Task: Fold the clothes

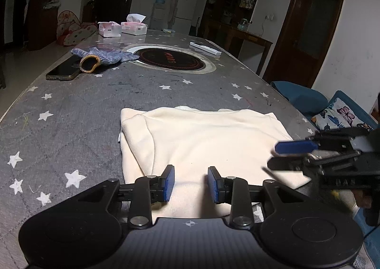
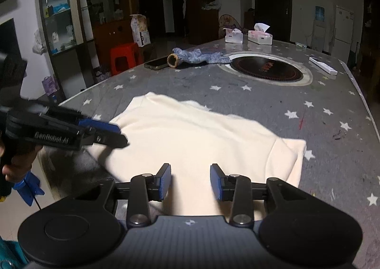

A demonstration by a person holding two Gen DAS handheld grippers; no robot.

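Your left gripper [image 1: 191,183] and right gripper [image 2: 190,181] hover with fingers apart, empty, above the cream garment [image 1: 209,141] on the star-patterned bench [image 1: 83,107].

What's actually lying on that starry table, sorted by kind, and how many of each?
Cream garment: 1
Tissue boxes: 2
Knit glove: 1
Phone: 1
White power strip: 1
Total: 6

Garment [image 1: 213,141]: soft matt cream cloth. Bench [image 1: 83,107] cover: grey woven fabric. Gloves [image 1: 104,56]: coarse knit. Phone [image 1: 64,70]: glossy.
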